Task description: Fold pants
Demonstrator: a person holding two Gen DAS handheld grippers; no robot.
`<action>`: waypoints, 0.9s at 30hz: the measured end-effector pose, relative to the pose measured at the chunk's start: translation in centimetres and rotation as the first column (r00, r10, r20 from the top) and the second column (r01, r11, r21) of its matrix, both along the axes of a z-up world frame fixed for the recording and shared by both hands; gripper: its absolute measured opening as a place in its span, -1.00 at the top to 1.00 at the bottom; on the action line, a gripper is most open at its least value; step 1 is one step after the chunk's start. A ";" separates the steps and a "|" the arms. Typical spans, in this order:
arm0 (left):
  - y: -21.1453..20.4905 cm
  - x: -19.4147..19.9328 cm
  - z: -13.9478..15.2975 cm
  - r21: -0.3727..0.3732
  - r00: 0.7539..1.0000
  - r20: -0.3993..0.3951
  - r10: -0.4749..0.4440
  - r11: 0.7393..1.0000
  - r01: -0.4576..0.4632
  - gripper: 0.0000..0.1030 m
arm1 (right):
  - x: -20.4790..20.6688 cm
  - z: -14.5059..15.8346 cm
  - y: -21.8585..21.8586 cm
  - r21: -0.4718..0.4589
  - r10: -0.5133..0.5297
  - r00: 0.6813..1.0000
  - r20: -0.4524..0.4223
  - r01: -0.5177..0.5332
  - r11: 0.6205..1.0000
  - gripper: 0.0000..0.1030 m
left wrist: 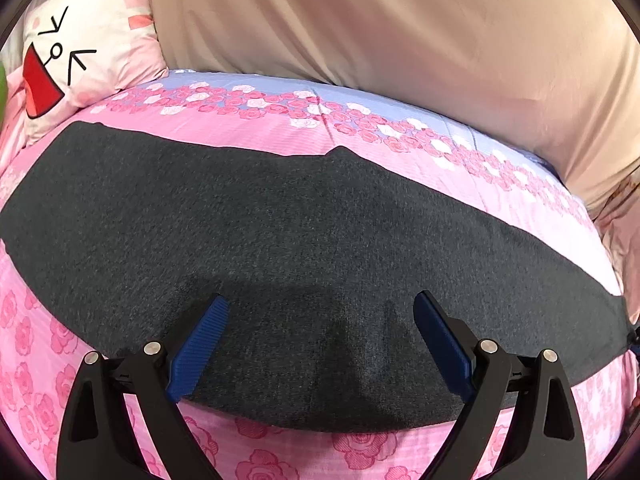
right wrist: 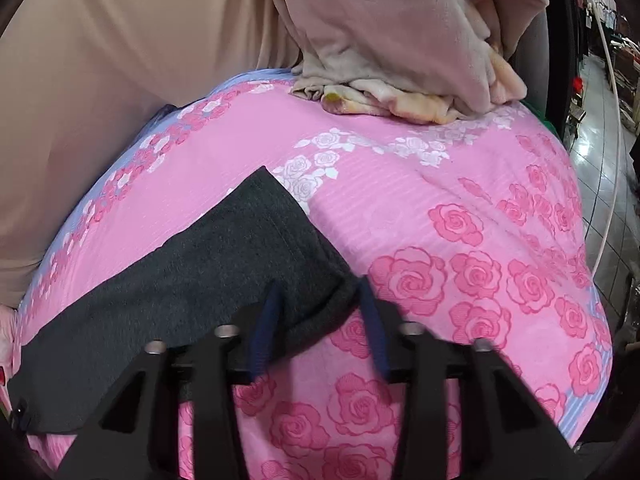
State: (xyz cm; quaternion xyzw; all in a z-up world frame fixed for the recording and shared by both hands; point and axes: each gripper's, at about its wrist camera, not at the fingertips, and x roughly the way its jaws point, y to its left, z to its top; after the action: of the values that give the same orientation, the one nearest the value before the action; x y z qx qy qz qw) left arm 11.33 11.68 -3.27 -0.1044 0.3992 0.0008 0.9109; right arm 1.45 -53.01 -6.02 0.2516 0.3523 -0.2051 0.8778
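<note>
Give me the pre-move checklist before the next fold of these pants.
1. Pants flat on the bedsheet: ok.
2. Left hand-held gripper open over the near edge: ok, nothing pinched.
3. Right hand-held gripper gripping the pants' end corner: not ok, pads apart with cloth between.
4. Bedsheet out of the right jaws: cannot tell.
5. Blanket pile and pillow clear of the pants: ok.

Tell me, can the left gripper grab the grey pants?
Probably yes: the left gripper is open right over the near edge of the pants, and nothing lies in between.
</note>
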 end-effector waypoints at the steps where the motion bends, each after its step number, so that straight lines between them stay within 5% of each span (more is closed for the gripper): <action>1: 0.0 0.0 0.0 -0.003 1.000 0.001 -0.001 1.000 0.001 -0.78 | -0.5 1.0 0.4 -0.017 0.008 0.999 0.035 -0.007 1.000 0.81; 4: -0.1 -0.1 0.1 -0.007 1.000 0.008 -0.008 1.000 0.008 -0.78 | -1.8 2.7 1.1 -0.057 0.007 0.997 0.083 -0.003 0.998 0.81; 7: -0.4 -0.1 0.1 -0.001 1.000 0.008 -0.024 1.000 0.024 -0.78 | -1.2 0.7 0.6 -0.028 -0.006 1.000 0.030 0.007 1.000 0.79; 13: -0.8 0.2 -0.2 0.002 0.999 -0.011 -0.051 0.999 0.051 -0.78 | -0.7 -0.7 0.3 0.011 -0.019 1.000 0.007 0.019 1.000 0.43; 15: -0.9 0.3 -0.4 0.003 0.998 -0.023 -0.057 0.998 0.057 -0.78 | -0.4 -0.8 0.2 0.017 -0.015 1.000 0.006 0.015 1.000 0.46; 17: -1.2 0.5 -0.5 0.010 0.996 -0.040 -0.074 0.997 0.074 -0.78 | -0.2 -0.6 0.2 0.020 -0.014 1.000 0.007 0.014 1.000 0.79; 18: -1.4 0.6 -0.6 0.018 0.996 -0.047 -0.080 0.997 0.081 -0.78 | -0.2 -0.2 0.3 0.022 -0.016 1.000 0.020 0.016 1.000 0.80; 22: -1.6 0.5 -0.6 0.022 0.994 -0.051 -0.096 0.995 0.097 -0.78 | 0.0 4.3 3.3 0.017 0.055 0.989 0.140 -0.058 0.998 0.81; 27: -1.2 0.2 -0.5 -0.009 0.995 -0.033 -0.095 0.995 0.094 -0.78 | 2.6 12.0 13.0 -0.085 0.288 0.918 0.273 -0.275 0.958 0.81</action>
State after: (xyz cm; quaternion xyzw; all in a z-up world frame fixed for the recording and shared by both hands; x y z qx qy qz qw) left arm 11.58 10.53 -3.76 -0.0888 0.4189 -0.0421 0.9027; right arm 4.02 -40.00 5.98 0.2052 0.2513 -0.0465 0.9448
